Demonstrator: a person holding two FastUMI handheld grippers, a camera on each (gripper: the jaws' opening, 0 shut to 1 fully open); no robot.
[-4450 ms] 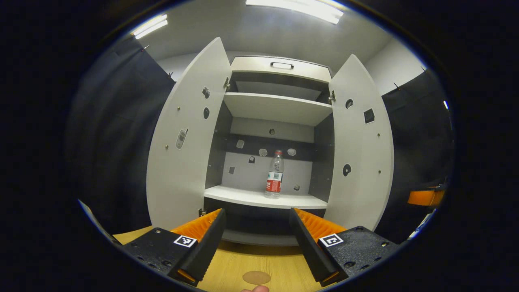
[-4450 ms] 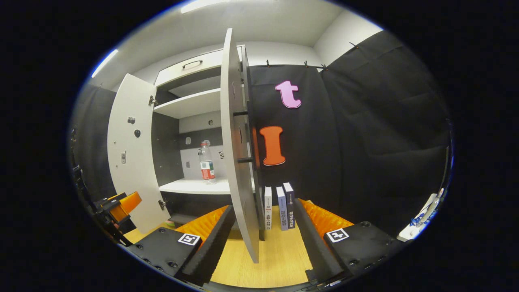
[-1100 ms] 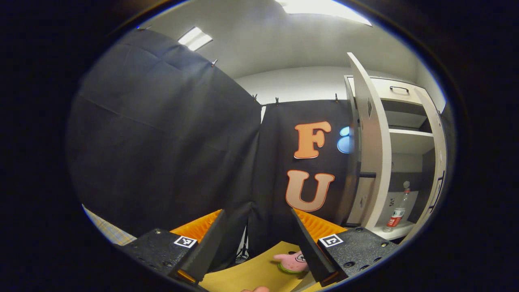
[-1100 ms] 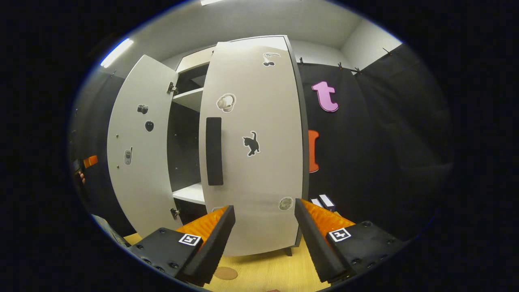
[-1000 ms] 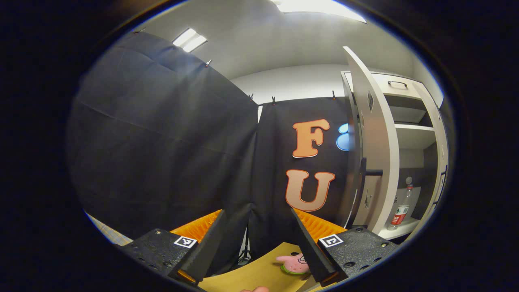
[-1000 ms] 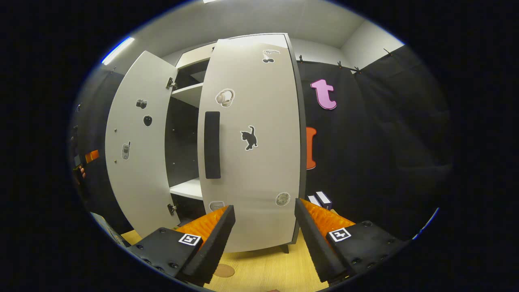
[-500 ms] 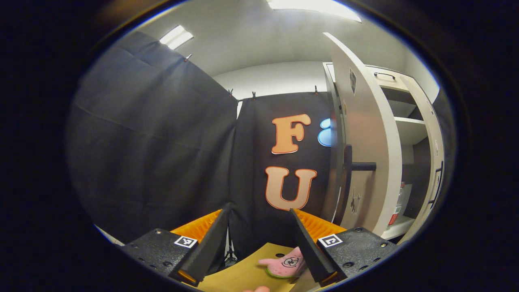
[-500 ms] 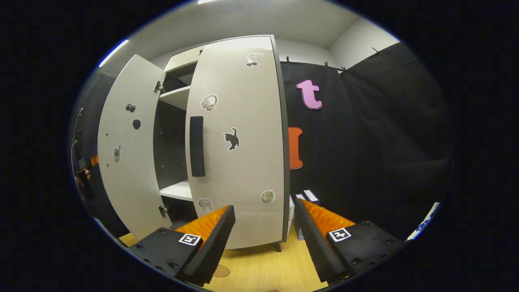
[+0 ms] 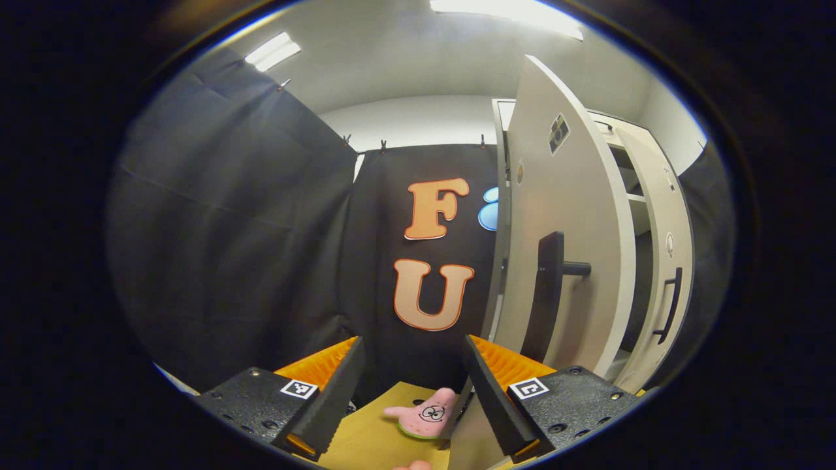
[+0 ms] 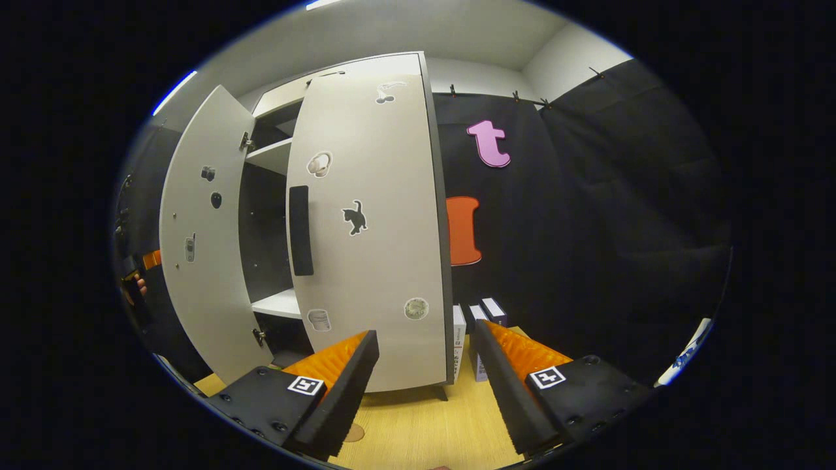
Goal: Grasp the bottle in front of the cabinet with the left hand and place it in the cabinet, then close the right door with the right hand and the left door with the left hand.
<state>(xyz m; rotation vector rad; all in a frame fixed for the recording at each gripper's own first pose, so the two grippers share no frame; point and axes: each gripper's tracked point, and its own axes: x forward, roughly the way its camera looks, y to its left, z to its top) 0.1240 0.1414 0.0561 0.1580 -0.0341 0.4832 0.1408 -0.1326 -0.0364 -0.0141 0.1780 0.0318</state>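
Observation:
In the left gripper view the white cabinet's left door stands at an angle close on the right, outer face towards me, its black bar handle just above my right finger. Beyond it the right door sits nearly flat against the cabinet. My left gripper is open and holds nothing. In the right gripper view the right door, covered in stickers, is almost shut, and the left door is swung wide. A bare shelf shows in the gap. My right gripper is open and empty in front of the right door.
A pink starfish plush lies on the wooden table between my left fingers. A few books stand right of the cabinet. A hand with the other gripper shows behind the left door's edge.
The right door has swung from wide open to almost shut. My left gripper has moved round to the left door's outer side, and the bottle on the shelf has gone from sight behind that door.

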